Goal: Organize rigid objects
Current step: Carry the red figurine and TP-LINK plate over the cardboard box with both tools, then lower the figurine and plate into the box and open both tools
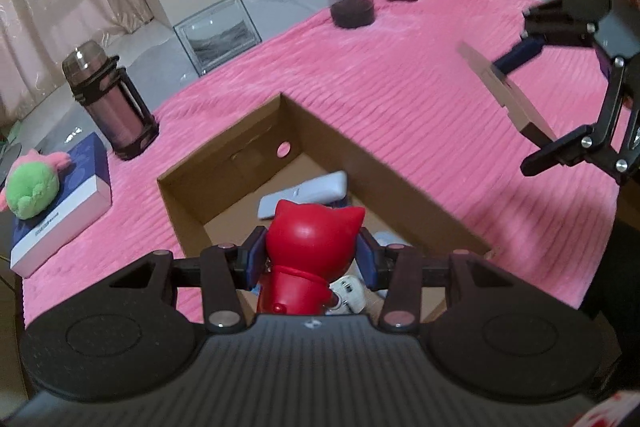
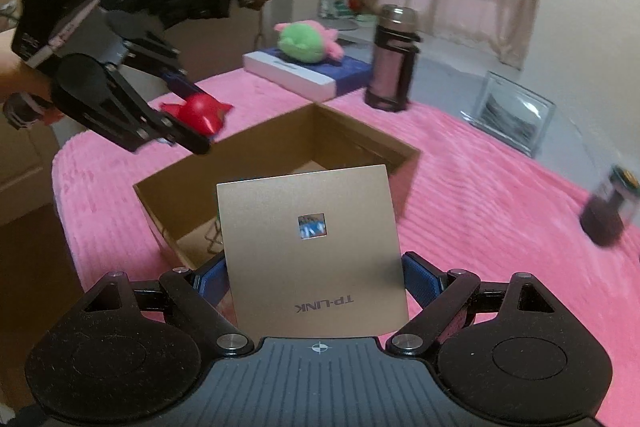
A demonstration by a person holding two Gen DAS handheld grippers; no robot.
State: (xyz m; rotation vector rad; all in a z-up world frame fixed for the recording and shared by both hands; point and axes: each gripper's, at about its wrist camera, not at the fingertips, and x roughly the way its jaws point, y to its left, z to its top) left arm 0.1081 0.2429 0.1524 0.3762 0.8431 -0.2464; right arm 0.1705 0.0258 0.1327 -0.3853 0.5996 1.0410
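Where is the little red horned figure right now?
The red figure is clamped in the left gripper, held above the open cardboard box on the pink blanket.

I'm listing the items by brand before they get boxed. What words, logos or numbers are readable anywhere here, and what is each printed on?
"TP-LINK": on the flat gold panel held in the right claw, seen upside down in the right wrist view.
Side of the blue and white box under the green plush toy: print there, too blurred to read.
Label on the left claw's body: too blurred to read.
Nothing else is legible.
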